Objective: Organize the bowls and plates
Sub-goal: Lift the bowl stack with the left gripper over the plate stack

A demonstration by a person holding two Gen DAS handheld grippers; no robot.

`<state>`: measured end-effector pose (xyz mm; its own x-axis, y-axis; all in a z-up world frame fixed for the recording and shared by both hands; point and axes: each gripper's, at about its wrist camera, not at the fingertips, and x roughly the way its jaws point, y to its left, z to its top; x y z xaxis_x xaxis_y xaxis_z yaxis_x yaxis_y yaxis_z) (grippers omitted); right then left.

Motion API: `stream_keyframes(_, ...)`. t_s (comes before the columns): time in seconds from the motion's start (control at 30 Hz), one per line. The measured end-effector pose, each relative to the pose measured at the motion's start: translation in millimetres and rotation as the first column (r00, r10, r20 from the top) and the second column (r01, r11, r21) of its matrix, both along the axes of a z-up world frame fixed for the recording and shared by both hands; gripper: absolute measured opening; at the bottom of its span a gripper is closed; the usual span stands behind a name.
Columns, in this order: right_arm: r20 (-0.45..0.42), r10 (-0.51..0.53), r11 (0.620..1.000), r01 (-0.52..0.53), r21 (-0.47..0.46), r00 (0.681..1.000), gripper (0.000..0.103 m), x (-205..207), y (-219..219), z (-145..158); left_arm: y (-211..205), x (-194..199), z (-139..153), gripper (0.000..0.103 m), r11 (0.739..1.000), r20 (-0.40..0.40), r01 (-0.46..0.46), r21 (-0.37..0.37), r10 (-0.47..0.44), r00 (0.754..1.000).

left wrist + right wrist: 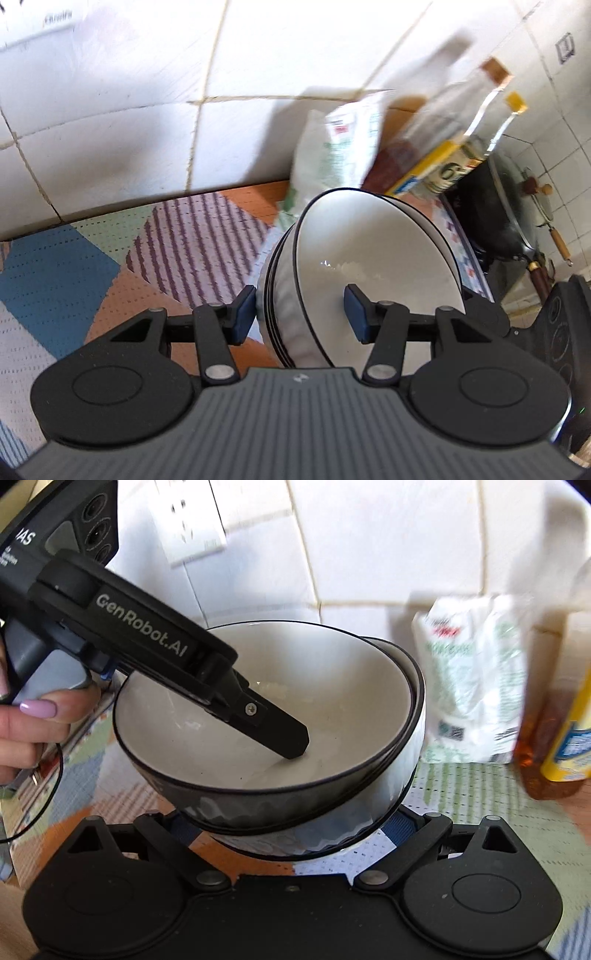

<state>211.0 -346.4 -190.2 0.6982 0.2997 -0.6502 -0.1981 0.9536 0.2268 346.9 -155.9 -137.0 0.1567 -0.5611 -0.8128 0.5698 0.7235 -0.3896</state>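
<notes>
A stack of white bowls (369,258) with dark rims, nested unevenly, is held clear of the patterned mat (110,258), tilted in the left wrist view. The near wall of the stack is pinched by the left gripper (301,314), one pad inside the top bowl and the other against the ribbed outside. The lower part of the stack sits between the fingers of the right gripper (295,834); whether its pads press on it cannot be told, since they are hidden under the bowls. Behind, a white pouch (469,679) and bottles (554,720) stand against the tiled wall (110,110), with a dark wok (509,214) further off. Stacking of the bowls appears done; setting them down in their place is judged to remain. No plates are seen.
</notes>
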Motion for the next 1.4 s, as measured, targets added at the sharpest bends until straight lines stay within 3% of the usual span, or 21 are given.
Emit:
stream_keyframes(0.17,0.05,-0.031,1.0,0.031,0.0,0.998,0.099,-38.9,-1.3,22.7,0.6,-27.8,26.8,0.05,0.999,0.038,0.029,-0.014,-0.028,0.999)
stream_keyframes(0.53,0.073,-0.051,0.999,0.05,0.007,0.996,0.098,-104.7,5.4,45.4,14.0,-74.5,45.0,0.05,0.999,-0.017,0.037,-0.029,-0.037,0.999)
stream_keyframes(0.93,-0.018,-0.063,0.995,0.064,0.081,0.998,0.098,-133.9,36.5,-6.0,27.5,-125.5,-1.2,0.052,0.994,-0.04,0.057,0.095,-0.054,0.998)
stream_keyframes(1.2,-0.052,-0.031,0.998,0.034,0.046,0.998,0.098,-142.6,49.2,-25.2,37.8,-137.4,-22.2,0.052,0.996,-0.072,0.02,0.09,-0.014,0.997)
stream_keyframes(1.4,-0.047,-0.002,1.0,0.002,-0.01,0.999,0.098,-142.5,57.1,-35.5,38.0,-143.1,-28.8,0.053,0.992,-0.068,0.0,0.127,0.009,0.998)
